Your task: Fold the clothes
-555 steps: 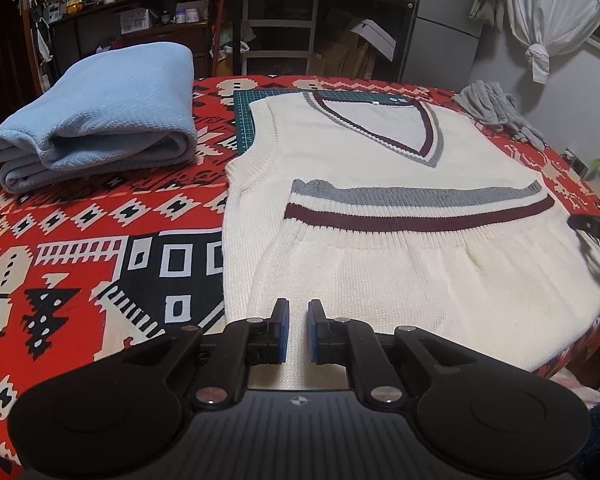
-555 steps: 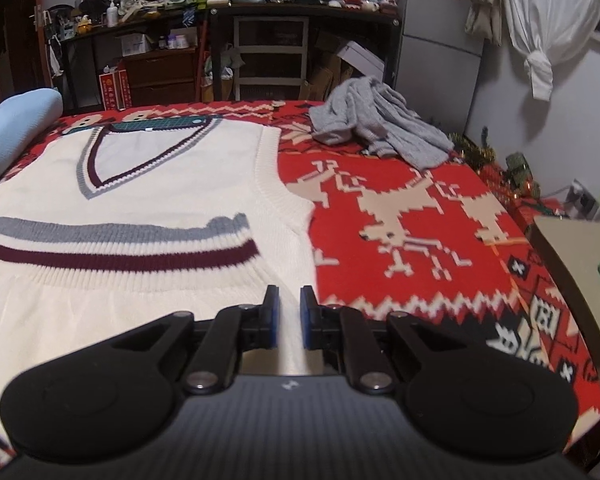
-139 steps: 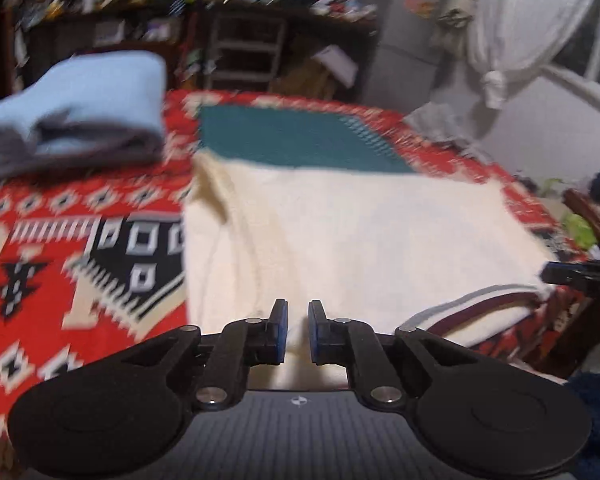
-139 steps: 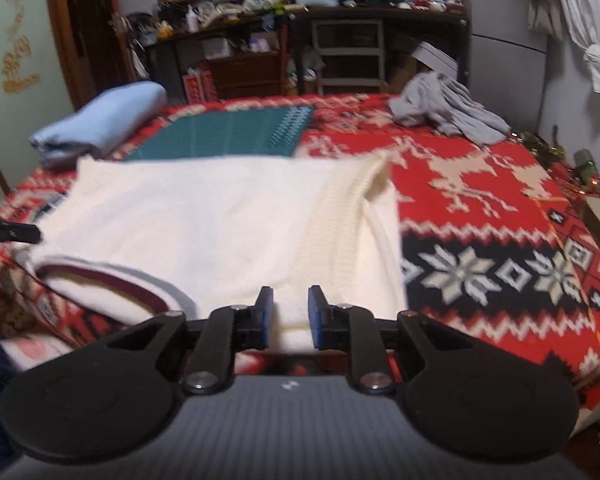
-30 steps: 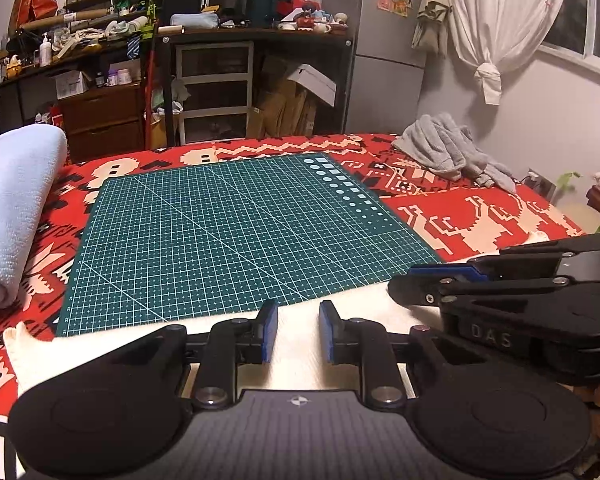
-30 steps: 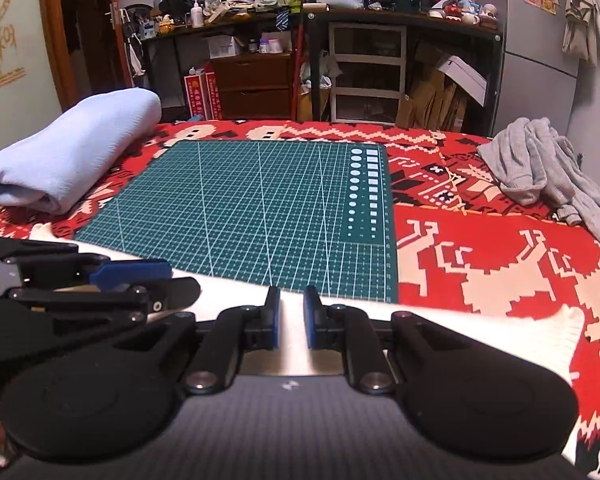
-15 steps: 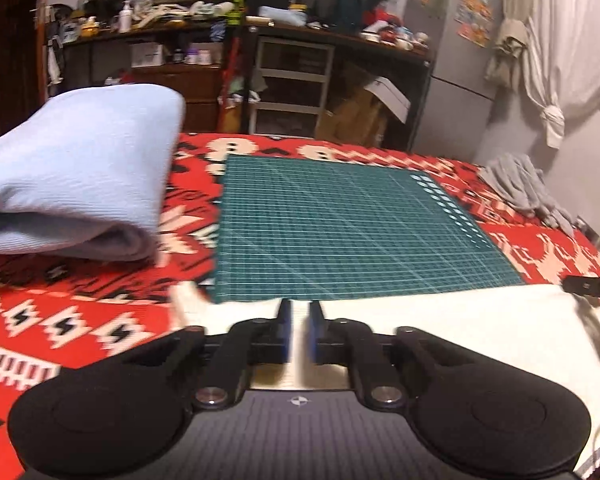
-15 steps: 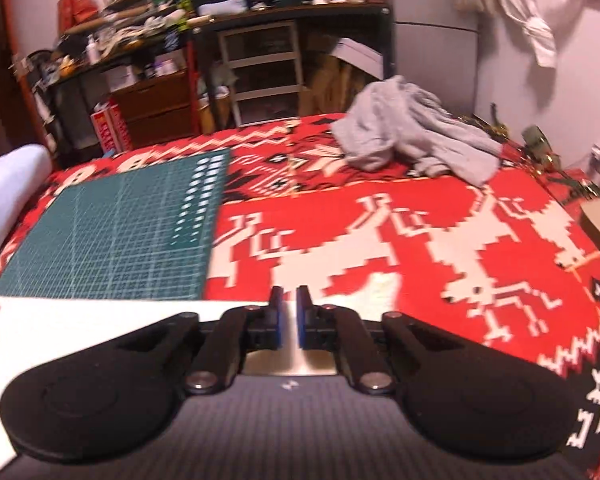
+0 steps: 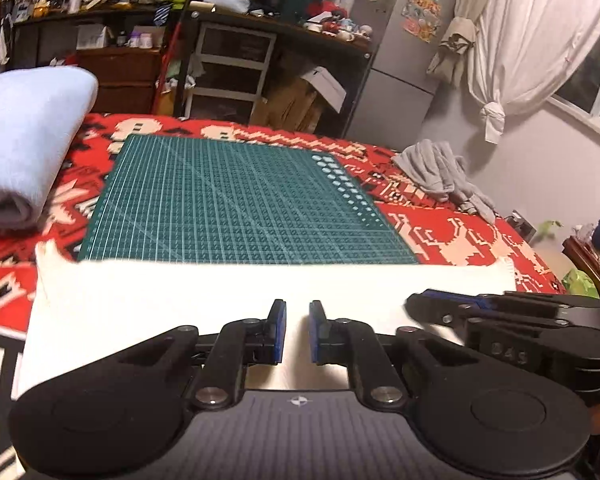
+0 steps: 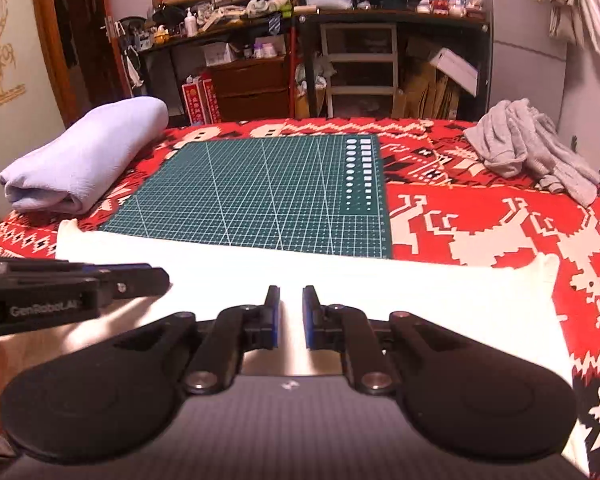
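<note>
The cream vest (image 9: 180, 292) lies folded into a flat band across the near side of the table, its far edge on the green cutting mat (image 9: 240, 200). My left gripper (image 9: 298, 308) hovers low over the band's middle. Its jaws are opening, and only the flat cloth shows below the narrow gap. My right gripper (image 10: 287, 292) is close beside it over the vest (image 10: 420, 292), jaws also opening, nothing pinched. Each wrist view shows the other tool: the right gripper (image 9: 416, 300) and the left gripper (image 10: 160, 276).
A folded light-blue garment (image 10: 88, 156) sits at the far left of the red patterned tablecloth (image 10: 500, 220). A crumpled grey garment (image 10: 528, 144) lies at the far right. Shelves, drawers and boxes stand behind the table.
Half a second ago the grippers were far apart toward the two ends of the vest. Now they are side by side over its middle, and both jaws stand a little wider.
</note>
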Available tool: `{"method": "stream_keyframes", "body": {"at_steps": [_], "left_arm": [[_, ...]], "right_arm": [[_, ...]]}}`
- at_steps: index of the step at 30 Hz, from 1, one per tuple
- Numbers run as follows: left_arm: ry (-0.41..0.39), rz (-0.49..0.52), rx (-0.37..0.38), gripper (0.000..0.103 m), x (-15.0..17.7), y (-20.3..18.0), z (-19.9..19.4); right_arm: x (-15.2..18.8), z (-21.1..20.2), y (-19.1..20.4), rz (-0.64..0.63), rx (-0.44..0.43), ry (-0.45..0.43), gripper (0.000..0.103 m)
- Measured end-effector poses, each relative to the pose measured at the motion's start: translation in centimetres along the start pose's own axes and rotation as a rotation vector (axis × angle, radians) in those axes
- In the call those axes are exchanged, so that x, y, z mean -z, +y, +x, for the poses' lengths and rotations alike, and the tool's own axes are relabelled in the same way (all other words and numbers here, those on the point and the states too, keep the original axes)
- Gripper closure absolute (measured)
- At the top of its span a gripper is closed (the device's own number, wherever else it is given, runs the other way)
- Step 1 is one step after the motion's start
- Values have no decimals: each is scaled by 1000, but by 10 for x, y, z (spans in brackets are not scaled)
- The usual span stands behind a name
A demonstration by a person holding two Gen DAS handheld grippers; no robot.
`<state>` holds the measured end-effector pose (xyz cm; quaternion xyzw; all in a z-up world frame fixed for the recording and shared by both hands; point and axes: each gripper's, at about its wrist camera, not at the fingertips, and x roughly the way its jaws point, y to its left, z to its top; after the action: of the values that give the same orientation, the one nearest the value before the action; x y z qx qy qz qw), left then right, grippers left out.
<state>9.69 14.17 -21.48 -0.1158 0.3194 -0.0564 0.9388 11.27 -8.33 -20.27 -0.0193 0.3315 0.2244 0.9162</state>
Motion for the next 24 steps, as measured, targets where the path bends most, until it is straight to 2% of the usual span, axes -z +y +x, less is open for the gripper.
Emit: {"method": "stream_keyframes", "body": {"at_steps": [3,7,9,11,14,17,20,24], "left_arm": [[-18,41,-53,91,6,5,-10],[-29,17,-103,91,16,24,-31],[-31,5,-122,91,21,34,-42],[-23,0,-132,93,25,39,-51],[-5,2,-129,93,29,39,-61],[7,3,-120,93,33,34,-66],[19,22,-102,92,37,28,-69],[34,16,-103,92,40,30,-76]], "right_arm": [[4,-8,-18,33,72,-17,93],[11,-23,-59,119,185,-29,93],[15,-29,-74,152,197,-38,100],[17,-34,-81,167,183,-42,100],[20,-41,-68,125,158,-35,91],[26,-45,-45,69,62,-16,91],[32,-49,-27,18,2,3,91],[37,-59,-36,41,14,14,91]]}}
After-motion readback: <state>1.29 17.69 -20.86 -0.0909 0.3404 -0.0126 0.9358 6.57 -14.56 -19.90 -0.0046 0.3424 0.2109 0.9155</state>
